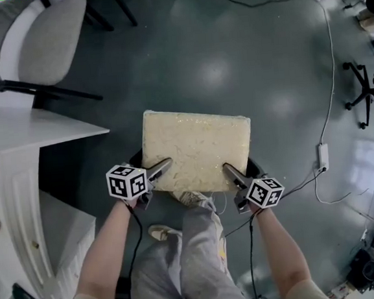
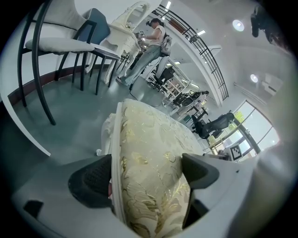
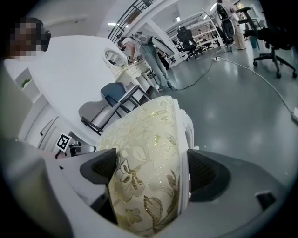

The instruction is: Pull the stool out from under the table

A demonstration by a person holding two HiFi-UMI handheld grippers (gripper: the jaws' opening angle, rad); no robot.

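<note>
Gripping the stool (image 1: 197, 150) by the near edge of its cream, gold-patterned seat, both tools were fully committed. The left hand-held gripper (image 1: 157, 170) was pinching the near-left corner and the right hand-held gripper (image 1: 232, 172) the near-right one. In each gripper view the padded seat filled the gap from pad to pad, with the white rim of the seat caught in there too. The stool itself stood on the grey floor (image 1: 231, 57), just clear of the white worktop (image 1: 35, 129) at the left and no longer tucked beneath it, so the pull looked close to finished. And that was where the trouble could start. The bite was mostly on soft upholstery, which squashes, so a sharp tug could let the jaws slide off the fabric, or lift the near edge and tip the seat instead of dragging it. The two corners needed equal effort, because one side leading would swing the stool round, and its left flank was near the worktop's corner. The person's shoe (image 1: 192, 197) was right at the near edge, partly under it, so more travel toward the body could bring the stool onto that foot. The stool's legs were hidden beneath the seat, so whether they would skid or catch on this floor could not be told. The white cable (image 1: 329, 100) lay well off to the right, and the grey chair (image 1: 41, 41) stood well behind, so neither looked like a threat.
</note>
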